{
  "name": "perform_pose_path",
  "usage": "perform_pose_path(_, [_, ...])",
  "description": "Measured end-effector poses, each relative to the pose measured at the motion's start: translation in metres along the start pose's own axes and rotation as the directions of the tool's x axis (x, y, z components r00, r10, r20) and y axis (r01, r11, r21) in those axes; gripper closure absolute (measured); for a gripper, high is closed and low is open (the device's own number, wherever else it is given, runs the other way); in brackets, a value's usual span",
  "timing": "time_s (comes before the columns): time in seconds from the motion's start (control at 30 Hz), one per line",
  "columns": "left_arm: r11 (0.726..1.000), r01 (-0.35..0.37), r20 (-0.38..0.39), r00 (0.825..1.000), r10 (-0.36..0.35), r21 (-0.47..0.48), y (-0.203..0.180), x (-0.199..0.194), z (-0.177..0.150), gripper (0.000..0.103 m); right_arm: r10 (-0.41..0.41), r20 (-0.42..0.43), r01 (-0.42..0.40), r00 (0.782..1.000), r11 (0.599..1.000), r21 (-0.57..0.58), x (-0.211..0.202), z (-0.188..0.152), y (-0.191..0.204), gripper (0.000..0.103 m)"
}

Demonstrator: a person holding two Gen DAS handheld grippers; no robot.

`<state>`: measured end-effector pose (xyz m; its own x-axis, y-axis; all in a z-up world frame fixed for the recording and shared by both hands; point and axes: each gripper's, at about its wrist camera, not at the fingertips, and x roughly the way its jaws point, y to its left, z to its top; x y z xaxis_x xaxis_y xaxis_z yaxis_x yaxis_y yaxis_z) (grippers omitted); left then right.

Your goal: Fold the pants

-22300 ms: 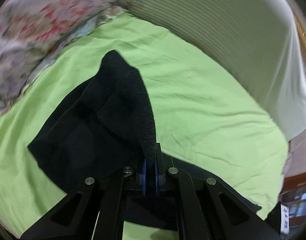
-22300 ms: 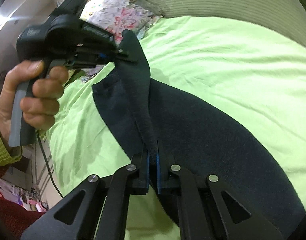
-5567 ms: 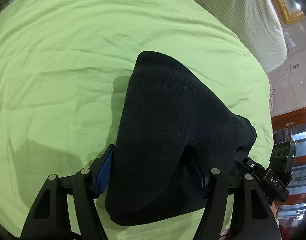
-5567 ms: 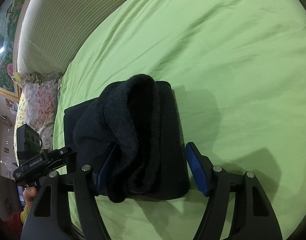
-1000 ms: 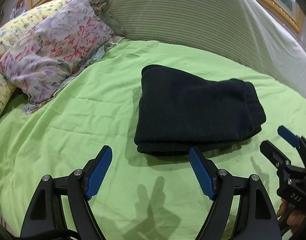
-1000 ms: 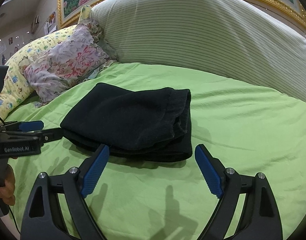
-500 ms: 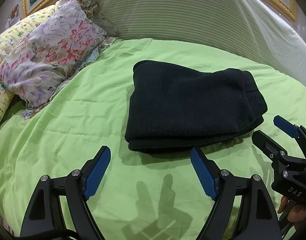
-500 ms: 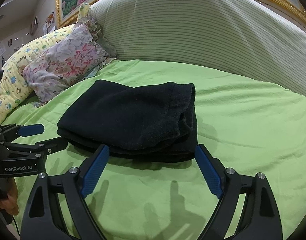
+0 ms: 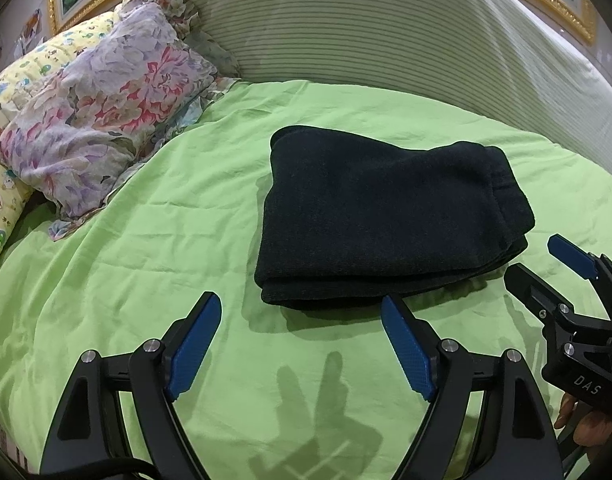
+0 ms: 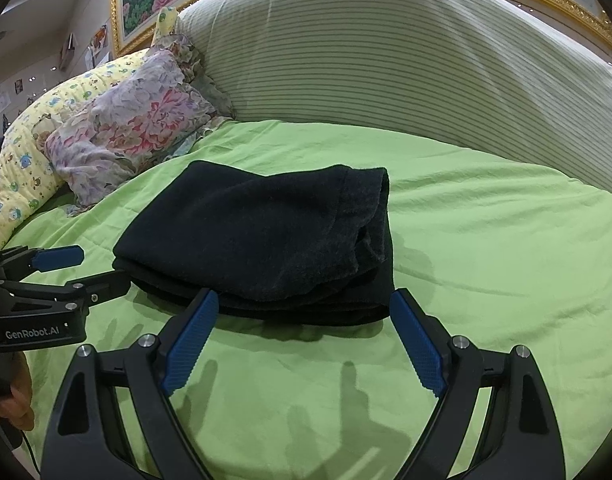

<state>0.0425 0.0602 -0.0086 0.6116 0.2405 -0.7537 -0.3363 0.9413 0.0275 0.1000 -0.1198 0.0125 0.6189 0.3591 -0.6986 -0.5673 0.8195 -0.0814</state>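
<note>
Black pants (image 9: 385, 216): thick, matt, fuzzy fleece-like cloth. Green bedsheet (image 9: 146, 248): smooth, thin, lightly creased cloth. Floral pillow (image 9: 102, 108): soft printed cloth. Left gripper (image 9: 302, 340): matt black plastic, ribbed blue pads (image 9: 194, 348), shiny metal screws. Far picture frame (image 10: 118, 8): glossy gilt.

- Bed with a light green sheet (image 9: 146, 248), lightly wrinkled, covers the whole visible surface.
- Folded black pants (image 9: 385, 220) lie flat on the sheet near the middle, stacked in layers, thick rolled edges toward the right side in the left wrist view.
- Floral pillow (image 9: 102, 108) rests on the sheet at the far left, well apart from the pants.
- Yellow cartoon-print pillow (image 10: 22, 176) lies behind and beside the floral one.
- Large striped cushion (image 10: 385, 52) stands along the far edge of the sheet.
</note>
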Motion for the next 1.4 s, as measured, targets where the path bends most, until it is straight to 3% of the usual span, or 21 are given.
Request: perform_pose_path(1.4, [1.000, 0.014, 0.005, 1.000, -0.014, 0.013, -0.001, -0.001, 0.010, 0.019, -0.001, 0.000, 0.001, 1.000, 1.000, 0.028, -0.003, 0.005, 0.003, 0.015])
